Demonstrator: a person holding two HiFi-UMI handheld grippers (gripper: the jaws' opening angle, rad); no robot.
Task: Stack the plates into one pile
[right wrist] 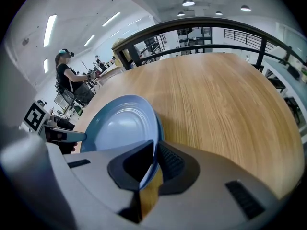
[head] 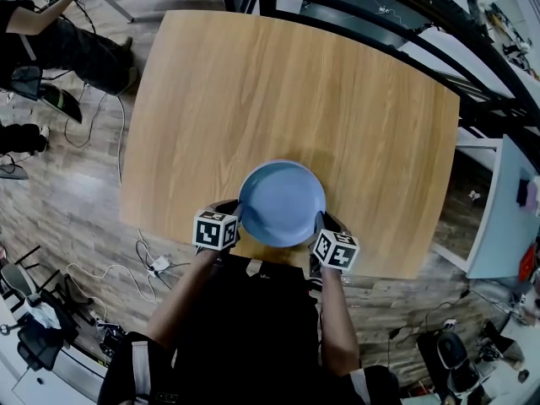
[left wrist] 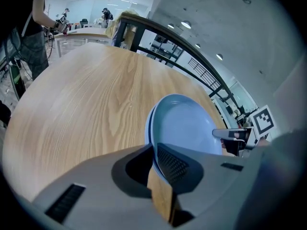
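The light blue round plate (head: 282,202) is held between the left hand-held gripper (left wrist: 156,163) and the right hand-held gripper (right wrist: 152,166). Each is nearly closed on the thin rim at opposite sides, so the plate is kept level and centred. Just beneath it the second blue plate (left wrist: 148,128) is seen, edges aligned. The pile seems formed on the pale wooden table (head: 253,83).
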